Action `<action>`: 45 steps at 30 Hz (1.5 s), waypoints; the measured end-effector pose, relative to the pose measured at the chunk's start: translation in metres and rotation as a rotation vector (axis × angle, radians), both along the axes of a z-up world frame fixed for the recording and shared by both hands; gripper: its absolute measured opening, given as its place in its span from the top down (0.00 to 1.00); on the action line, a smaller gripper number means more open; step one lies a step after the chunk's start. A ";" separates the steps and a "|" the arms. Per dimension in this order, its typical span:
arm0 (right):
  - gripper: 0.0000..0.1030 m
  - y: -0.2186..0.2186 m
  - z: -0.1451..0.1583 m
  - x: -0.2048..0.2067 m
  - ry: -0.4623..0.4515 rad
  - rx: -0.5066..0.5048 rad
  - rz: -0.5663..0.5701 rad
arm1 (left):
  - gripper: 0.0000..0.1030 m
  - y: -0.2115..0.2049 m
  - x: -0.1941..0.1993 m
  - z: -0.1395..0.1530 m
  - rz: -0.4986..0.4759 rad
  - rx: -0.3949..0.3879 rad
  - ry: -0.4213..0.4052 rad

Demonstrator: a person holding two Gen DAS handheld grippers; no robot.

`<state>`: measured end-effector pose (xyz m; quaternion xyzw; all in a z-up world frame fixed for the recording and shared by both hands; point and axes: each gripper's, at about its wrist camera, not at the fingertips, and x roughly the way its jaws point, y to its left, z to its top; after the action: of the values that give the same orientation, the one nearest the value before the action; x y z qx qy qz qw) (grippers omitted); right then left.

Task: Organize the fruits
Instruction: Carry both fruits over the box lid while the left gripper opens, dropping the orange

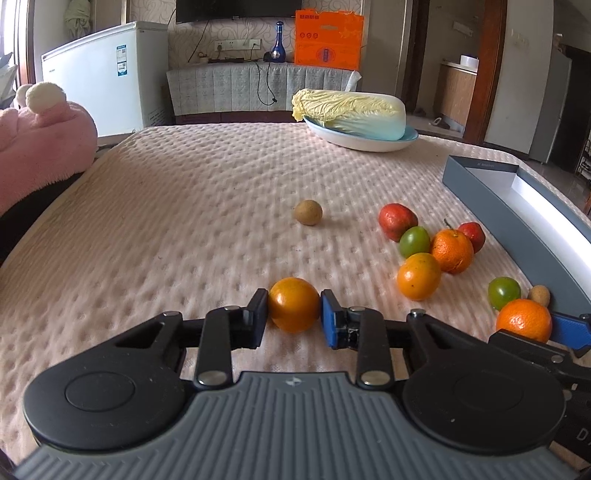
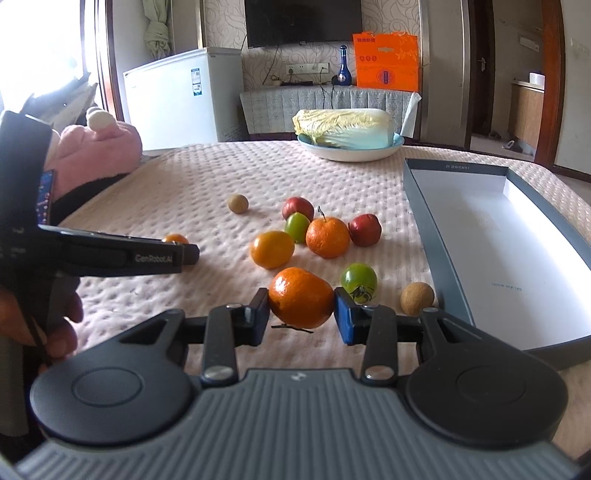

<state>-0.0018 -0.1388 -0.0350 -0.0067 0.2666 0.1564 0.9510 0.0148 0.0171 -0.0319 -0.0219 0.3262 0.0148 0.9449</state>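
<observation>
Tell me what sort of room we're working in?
Probably a lived-in home room: a wall-mounted TV, a white chest freezer, and a bed-like padded surface holding the fruit.

Pale pink cloth table cover (image 1: 184,221), dimpled and matt. Smooth, glossy round orange fruit (image 1: 294,304); duller, pebbled mandarin (image 2: 301,297). Matt grey cardboard box (image 2: 421,206) with white paper lining. Glazed white ceramic dish (image 2: 347,153). Fluffy pink plush toy (image 1: 40,140).

wall: patterned paper, tv (image 2: 303,22) mounted
furniture: white freezer (image 1: 107,70), covered cabinet (image 1: 258,86)
light: daylight from left
</observation>
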 end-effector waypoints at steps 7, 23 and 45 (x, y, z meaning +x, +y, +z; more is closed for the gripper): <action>0.61 -0.007 0.023 -0.008 -0.061 -0.002 0.057 | 0.66 -0.010 -0.003 0.012 0.001 0.003 -0.012; 0.61 -0.066 0.053 -0.011 -0.085 0.038 0.060 | 0.66 -0.069 0.003 0.034 -0.078 0.025 -0.059; 0.61 -0.135 0.045 -0.012 -0.029 -0.032 -0.158 | 0.66 -0.145 0.017 0.038 -0.239 0.029 -0.105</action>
<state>-0.0137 -0.2735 0.0104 -0.0029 0.2550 0.0762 0.9639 0.0313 -0.1281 0.0060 0.0302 0.2762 -0.0945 0.9560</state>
